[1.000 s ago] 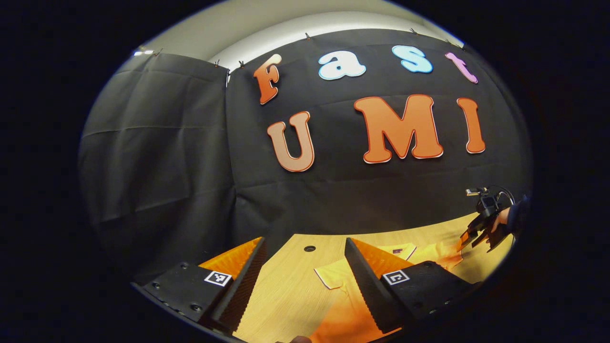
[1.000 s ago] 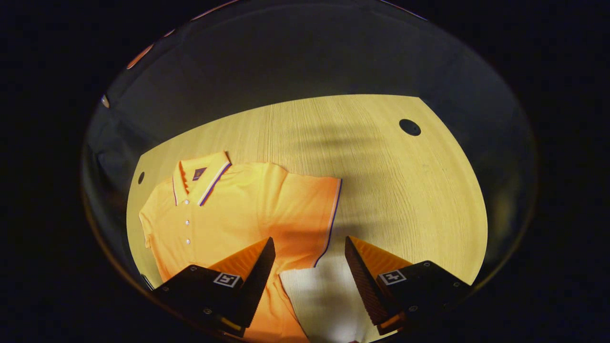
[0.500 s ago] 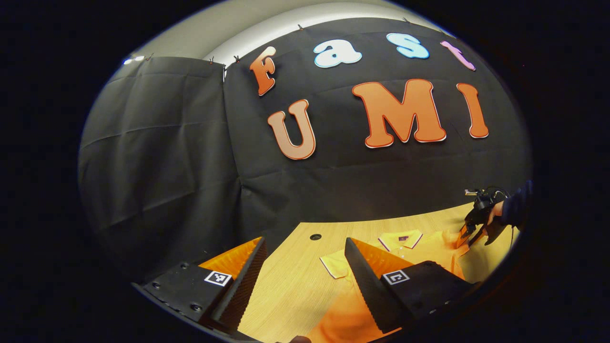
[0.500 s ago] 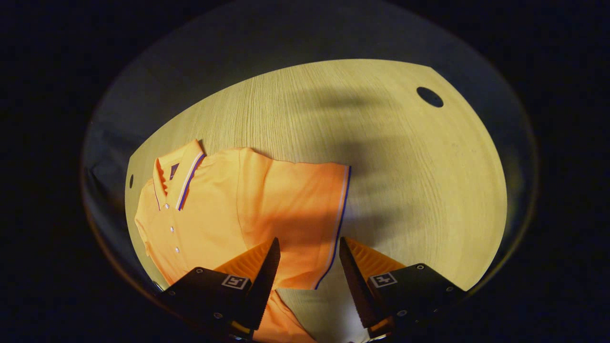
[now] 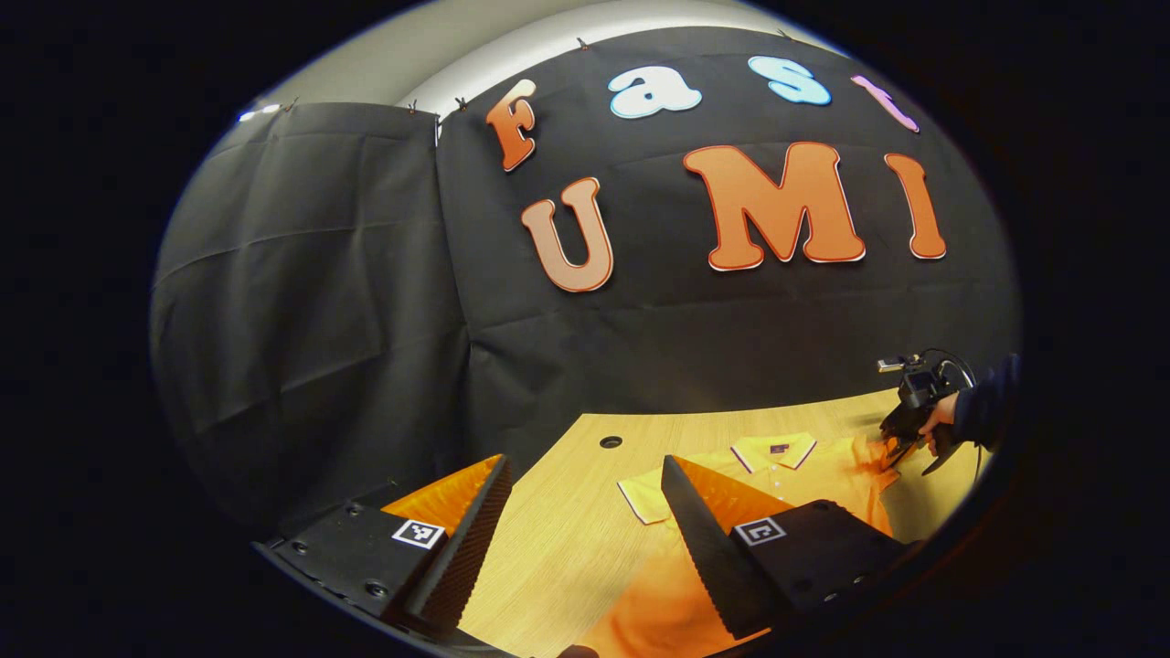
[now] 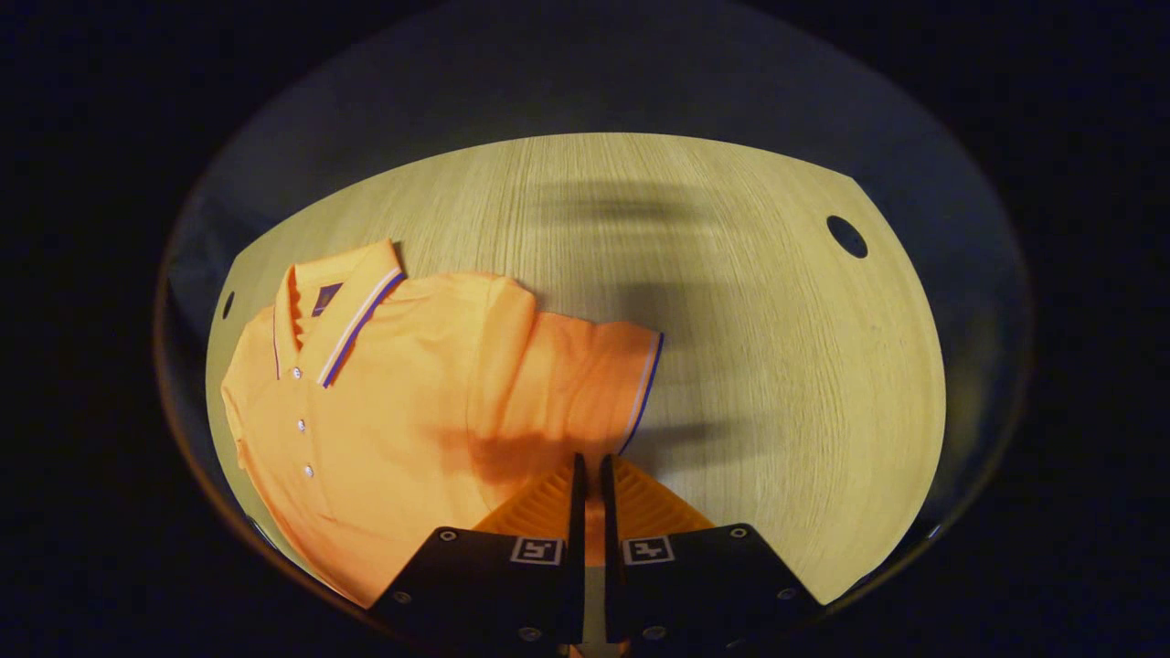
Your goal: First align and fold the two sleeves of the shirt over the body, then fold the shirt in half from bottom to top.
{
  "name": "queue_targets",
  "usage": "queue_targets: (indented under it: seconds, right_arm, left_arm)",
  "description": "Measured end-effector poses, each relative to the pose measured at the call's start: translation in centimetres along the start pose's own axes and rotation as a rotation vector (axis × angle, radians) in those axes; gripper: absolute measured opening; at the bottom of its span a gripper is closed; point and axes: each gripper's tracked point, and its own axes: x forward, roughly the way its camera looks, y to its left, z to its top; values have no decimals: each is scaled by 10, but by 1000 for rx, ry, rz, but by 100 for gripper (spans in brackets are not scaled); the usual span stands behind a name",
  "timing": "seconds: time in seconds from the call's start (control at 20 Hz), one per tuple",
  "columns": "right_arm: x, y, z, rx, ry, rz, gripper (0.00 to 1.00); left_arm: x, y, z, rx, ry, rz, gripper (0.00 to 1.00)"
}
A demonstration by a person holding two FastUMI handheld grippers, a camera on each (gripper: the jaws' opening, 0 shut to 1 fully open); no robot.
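Orange polo shirt [image 6: 384, 411] spread flat on wooden table [image 6: 777, 366], collar toward 10 o'clock in right gripper view, sleeve [image 6: 585, 384] reaching out to 3 o'clock. Right gripper [image 6: 590, 475] clenched on sleeve's lower hem at 6 o'clock. Left gripper [image 5: 585, 512] released, raised over shirt's near edge.

An orange polo shirt [image 6: 384, 402] lies flat, face up, on the wooden table [image 6: 749, 366], sleeve [image 6: 576, 384] outspread.

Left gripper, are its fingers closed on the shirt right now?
No, the left gripper stands open above the table, fingers apart.
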Motion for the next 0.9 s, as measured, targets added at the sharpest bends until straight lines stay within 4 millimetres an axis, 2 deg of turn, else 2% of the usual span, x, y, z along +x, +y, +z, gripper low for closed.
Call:
queue_targets:
  seconds: [0.05,0.15,0.4,0.55,0.75,0.9]
  right_arm:
    - [-8,16,-2,67,25,99,7]
    - [-6,14,5,93,-14,123,7]
    - [-40,28,29,108,-95,199,6]
    - [-57,47,38,76,-123,236,7]
    - [-75,85,40,57,-117,312,6]
    - [-82,125,36,49,-95,416,6]
  left_arm:
    - [-1,-1,2,2,-3,-2,99]
    - [-2,4,-1,5,1,4,99]
    - [-3,15,-13,-24,31,30,100]
    - [0,15,-15,-27,35,33,100]
    - [1,14,-17,-18,40,32,100]
    - [0,13,-22,-15,50,31,99]
